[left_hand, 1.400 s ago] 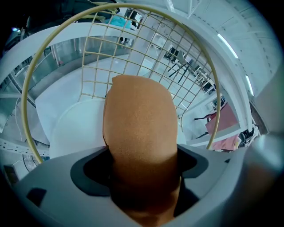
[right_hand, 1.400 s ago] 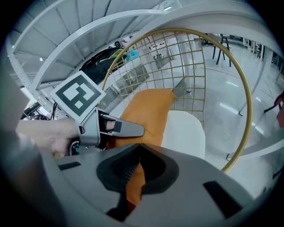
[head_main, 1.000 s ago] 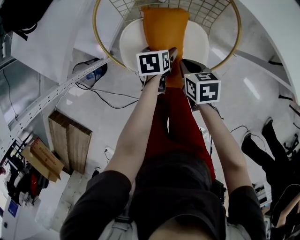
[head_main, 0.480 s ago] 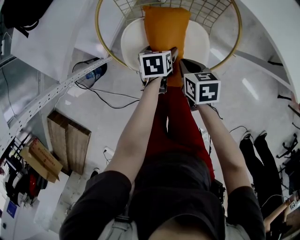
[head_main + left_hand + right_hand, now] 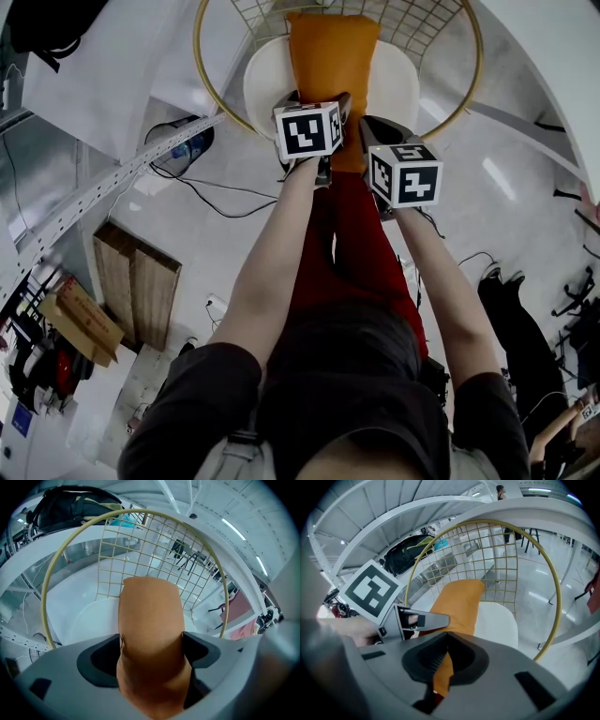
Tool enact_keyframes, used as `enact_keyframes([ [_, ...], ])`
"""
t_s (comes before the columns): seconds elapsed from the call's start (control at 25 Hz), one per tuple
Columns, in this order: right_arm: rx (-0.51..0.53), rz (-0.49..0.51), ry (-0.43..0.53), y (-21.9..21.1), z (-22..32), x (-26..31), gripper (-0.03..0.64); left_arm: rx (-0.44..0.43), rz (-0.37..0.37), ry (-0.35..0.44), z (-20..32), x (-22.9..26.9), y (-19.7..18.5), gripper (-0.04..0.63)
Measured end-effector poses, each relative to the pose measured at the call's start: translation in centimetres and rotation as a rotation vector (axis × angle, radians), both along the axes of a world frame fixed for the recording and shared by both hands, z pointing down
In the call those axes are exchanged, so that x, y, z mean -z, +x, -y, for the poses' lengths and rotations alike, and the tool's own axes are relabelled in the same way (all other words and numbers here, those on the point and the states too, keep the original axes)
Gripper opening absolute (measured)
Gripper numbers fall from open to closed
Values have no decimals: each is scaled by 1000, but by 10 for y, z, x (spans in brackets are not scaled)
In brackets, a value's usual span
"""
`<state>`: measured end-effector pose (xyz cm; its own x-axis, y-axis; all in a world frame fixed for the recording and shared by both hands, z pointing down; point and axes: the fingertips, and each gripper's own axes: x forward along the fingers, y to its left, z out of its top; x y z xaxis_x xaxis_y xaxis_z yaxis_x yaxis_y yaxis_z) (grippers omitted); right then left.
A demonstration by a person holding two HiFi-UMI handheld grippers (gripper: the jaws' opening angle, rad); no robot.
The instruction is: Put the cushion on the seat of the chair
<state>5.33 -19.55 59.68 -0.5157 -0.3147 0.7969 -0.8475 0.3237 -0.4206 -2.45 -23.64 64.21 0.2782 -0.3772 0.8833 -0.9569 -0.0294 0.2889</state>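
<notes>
Cushion [image 5: 333, 66], pinched at its near edge by both the left gripper [image 5: 151, 648] and the right gripper [image 5: 443, 660], extends over the white seat [image 5: 398, 89] at top centre; lower it flat and centred before you release.

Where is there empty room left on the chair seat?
The round white seat shows bare on both sides of the orange cushion, out to the gold ring frame. It is crowded at the near edge, where the left tool and right tool both grip the cushion.
</notes>
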Motion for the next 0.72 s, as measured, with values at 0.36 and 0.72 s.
enact_keyframes([
  [0.36,1,-16,13,-2,0,2,18,10,-15,75,5,25,-6,345],
  [0.72,-40,-9,43,-1,-3,18,18,23,-32,152,5,52,-14,201],
])
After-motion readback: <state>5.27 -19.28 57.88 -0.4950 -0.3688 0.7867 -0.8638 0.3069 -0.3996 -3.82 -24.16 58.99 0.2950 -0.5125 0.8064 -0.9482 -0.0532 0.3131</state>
